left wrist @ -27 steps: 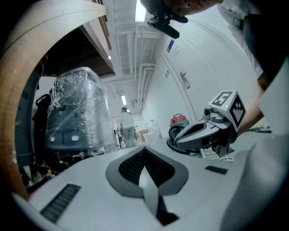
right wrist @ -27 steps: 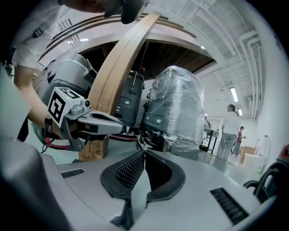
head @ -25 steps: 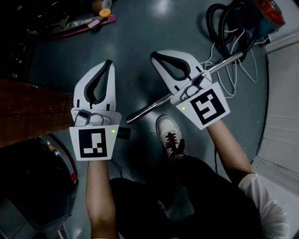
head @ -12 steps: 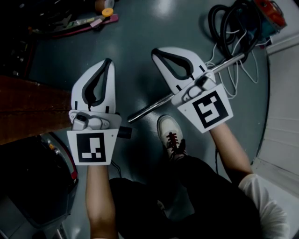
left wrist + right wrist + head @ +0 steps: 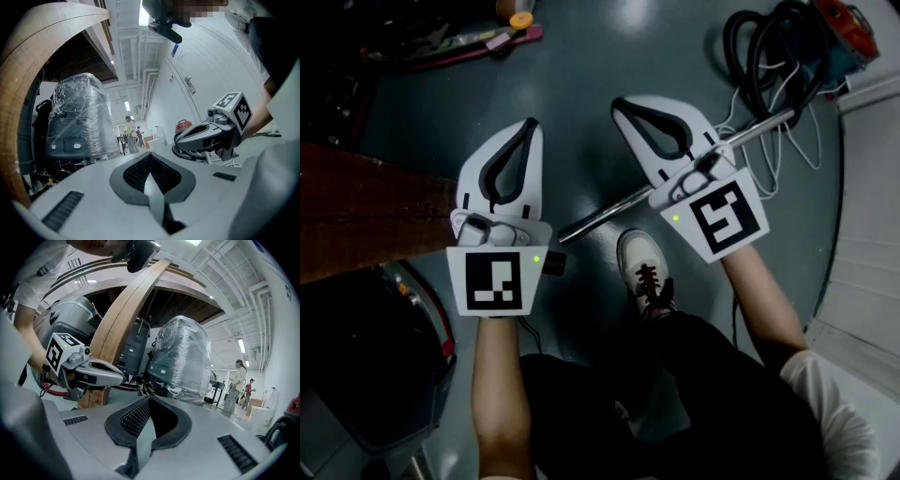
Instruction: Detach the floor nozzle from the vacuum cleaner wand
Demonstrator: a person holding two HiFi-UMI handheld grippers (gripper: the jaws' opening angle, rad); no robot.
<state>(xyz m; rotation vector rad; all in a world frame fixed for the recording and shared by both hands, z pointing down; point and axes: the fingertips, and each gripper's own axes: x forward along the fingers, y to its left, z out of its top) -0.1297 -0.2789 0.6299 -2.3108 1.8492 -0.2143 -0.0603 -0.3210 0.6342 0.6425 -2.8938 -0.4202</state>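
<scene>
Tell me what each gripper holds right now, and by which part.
Nothing. The left gripper and right gripper are both shut on nothing; the wand is in neither.

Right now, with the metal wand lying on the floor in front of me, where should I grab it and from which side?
Probably the bare tube of the wand near its nearer end, coming from above with the jaws across it. It seems to lie flat and slanted on the floor, and its far end runs into the coiled hose.
</scene>
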